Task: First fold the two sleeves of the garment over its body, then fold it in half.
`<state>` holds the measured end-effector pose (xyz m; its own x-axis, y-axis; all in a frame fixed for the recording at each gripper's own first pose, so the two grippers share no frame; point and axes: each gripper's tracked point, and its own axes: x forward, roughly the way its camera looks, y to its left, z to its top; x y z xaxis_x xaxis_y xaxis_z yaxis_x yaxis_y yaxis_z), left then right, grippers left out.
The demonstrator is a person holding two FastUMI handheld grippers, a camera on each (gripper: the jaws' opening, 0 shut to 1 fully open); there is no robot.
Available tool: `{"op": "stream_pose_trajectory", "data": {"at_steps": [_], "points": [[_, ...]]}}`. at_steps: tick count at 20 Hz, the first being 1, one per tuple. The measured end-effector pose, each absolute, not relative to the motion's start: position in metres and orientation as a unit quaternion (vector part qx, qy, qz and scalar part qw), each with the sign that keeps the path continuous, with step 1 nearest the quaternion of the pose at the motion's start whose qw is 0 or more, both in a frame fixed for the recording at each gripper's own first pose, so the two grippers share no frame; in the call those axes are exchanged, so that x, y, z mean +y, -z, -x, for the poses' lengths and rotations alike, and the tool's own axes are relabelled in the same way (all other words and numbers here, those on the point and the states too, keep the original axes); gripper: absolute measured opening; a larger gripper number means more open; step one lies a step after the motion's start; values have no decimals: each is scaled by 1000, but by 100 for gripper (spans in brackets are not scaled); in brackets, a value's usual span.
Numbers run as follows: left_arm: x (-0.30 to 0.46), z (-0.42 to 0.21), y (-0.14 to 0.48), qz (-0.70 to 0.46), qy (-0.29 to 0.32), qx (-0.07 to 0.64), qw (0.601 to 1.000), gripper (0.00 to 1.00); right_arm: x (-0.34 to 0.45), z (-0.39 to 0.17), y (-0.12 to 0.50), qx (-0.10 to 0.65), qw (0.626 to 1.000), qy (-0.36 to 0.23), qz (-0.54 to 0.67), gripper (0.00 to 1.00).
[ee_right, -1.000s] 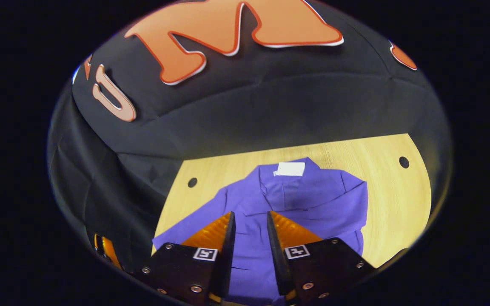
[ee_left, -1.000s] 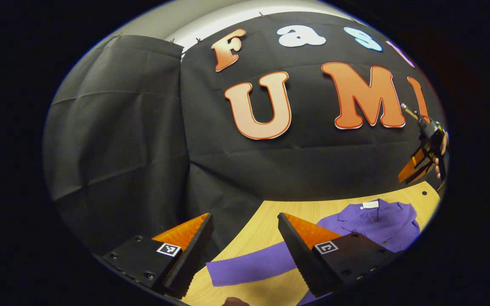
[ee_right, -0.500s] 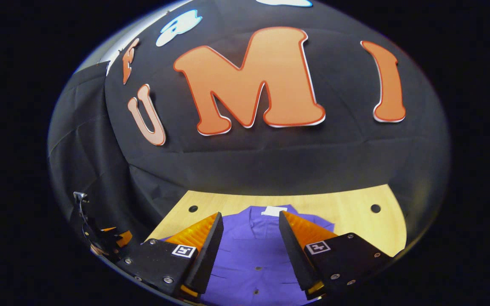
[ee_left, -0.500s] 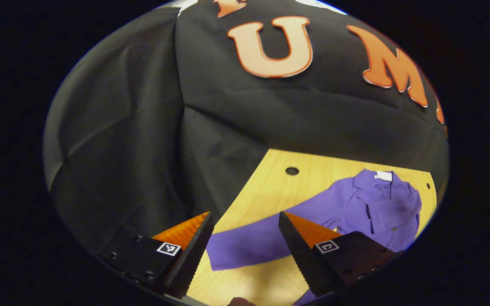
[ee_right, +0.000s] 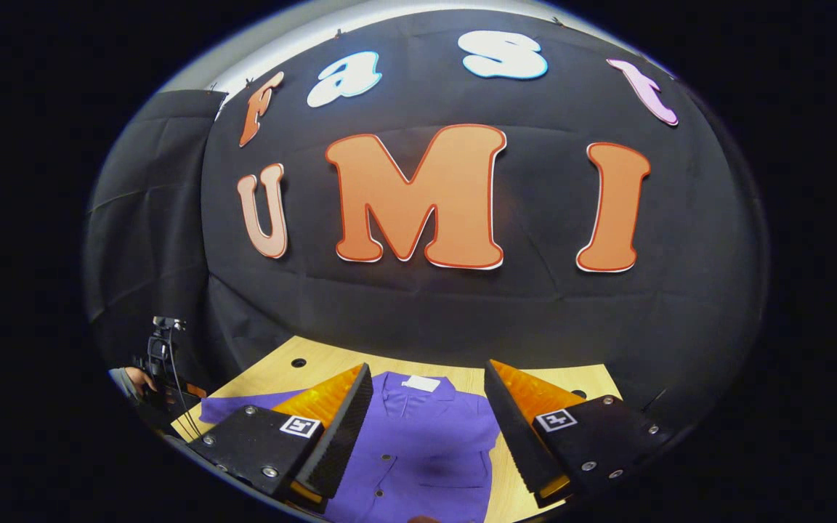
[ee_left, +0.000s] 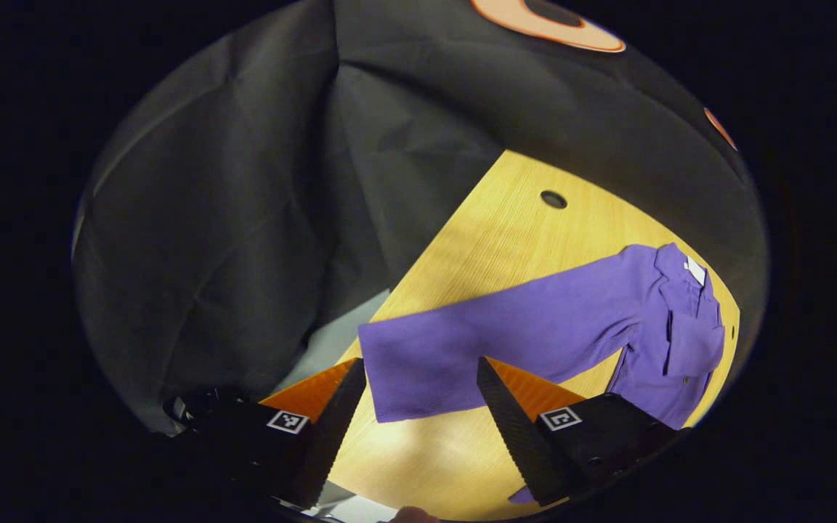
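While its long sleeve (ee_left: pixel 491 341) stretches out flat, purple button-front garment (ee_right: pixel 426 450) lies on pale wooden table (ee_left: pixel 491 240); left gripper (ee_left: pixel 418 396) hangs open above sleeve end, right gripper (ee_right: pixel 426 407) open over collar

One purple garment (ee_left: pixel 556 327), one wooden table (ee_left: pixel 506 225), two table holes (ee_left: pixel 554 199), two hand-held grippers (ee_left: pixel 418 396)

Garment (ee_left: pixel 669 327) flat on table (ee_left: pixel 506 240) | sleeve (ee_left: pixel 491 349) stretched out from body, apparently unfolded, cuff end ahead of left gripper (ee_left: pixel 418 378) | right gripper (ee_right: pixel 426 381) above garment body, collar beyond | wall behind table.
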<state>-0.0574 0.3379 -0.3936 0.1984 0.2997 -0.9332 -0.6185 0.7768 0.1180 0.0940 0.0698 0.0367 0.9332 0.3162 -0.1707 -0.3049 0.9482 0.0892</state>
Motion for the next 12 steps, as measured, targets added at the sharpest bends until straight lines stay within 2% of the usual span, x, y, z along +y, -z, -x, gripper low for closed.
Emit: {"op": "stream_pose_trajectory", "data": {"at_steps": [1, 3, 4, 5, 12], "points": [[338, 59, 407, 157, -297, 569, 751, 100, 66, -88, -37, 87, 983, -158, -34, 92], [342, 64, 422, 186, -295, 591, 727, 99, 63, -85, -36, 88, 984, -148, -32, 93], [342, 65, 428, 200, -292, 601, 717, 99, 62, -84, -35, 91, 985, -143, -31, 100], [341, 72, 436, 212, -290, 611, 706, 100, 61, -79, -31, 92, 985, -140, -30, 93], [342, 90, 473, 234, -288, 669, 644, 98, 73, -50, -9, 119, 984, -127, -40, 93]]}}
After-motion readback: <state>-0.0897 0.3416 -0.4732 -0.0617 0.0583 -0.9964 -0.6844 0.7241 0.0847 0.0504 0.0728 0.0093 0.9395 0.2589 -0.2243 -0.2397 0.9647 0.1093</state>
